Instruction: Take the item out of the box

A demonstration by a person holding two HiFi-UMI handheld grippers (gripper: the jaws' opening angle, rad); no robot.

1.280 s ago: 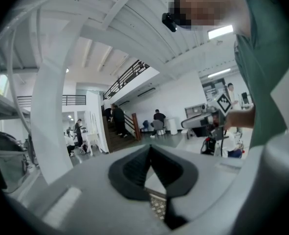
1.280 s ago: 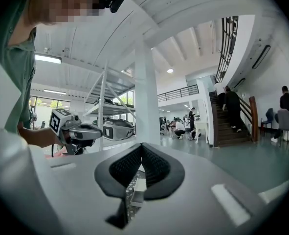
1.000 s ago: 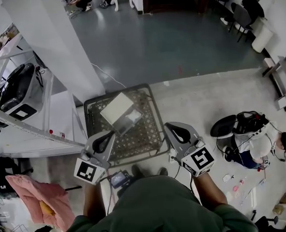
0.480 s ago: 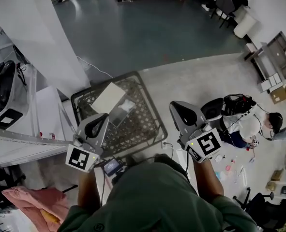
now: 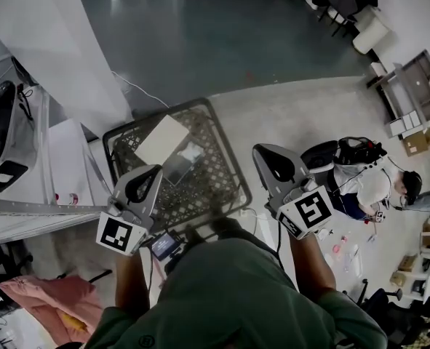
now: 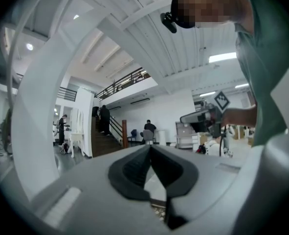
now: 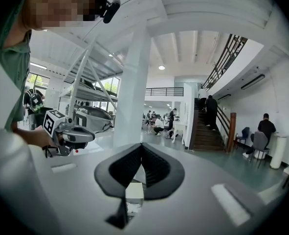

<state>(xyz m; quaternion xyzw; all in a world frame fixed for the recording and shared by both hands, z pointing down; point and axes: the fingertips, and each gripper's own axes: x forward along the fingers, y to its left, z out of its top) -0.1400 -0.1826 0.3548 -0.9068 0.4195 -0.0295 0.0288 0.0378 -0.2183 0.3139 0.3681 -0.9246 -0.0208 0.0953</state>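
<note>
White box (image 5: 162, 138) lies inside the black lattice crate (image 5: 225, 187) on the floor. The left gripper (image 5: 153, 171) hangs over the crate's near left corner and the right gripper (image 5: 263, 151) just beside its right edge, both with jaws pressed together, holding nothing.

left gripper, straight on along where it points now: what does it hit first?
Probably nothing close. The left gripper, jaws shut, points about level, out over the black crate and the white box inside, not down at them. Its own view shows open hall towards the stairs. Depth is unclear.
</note>
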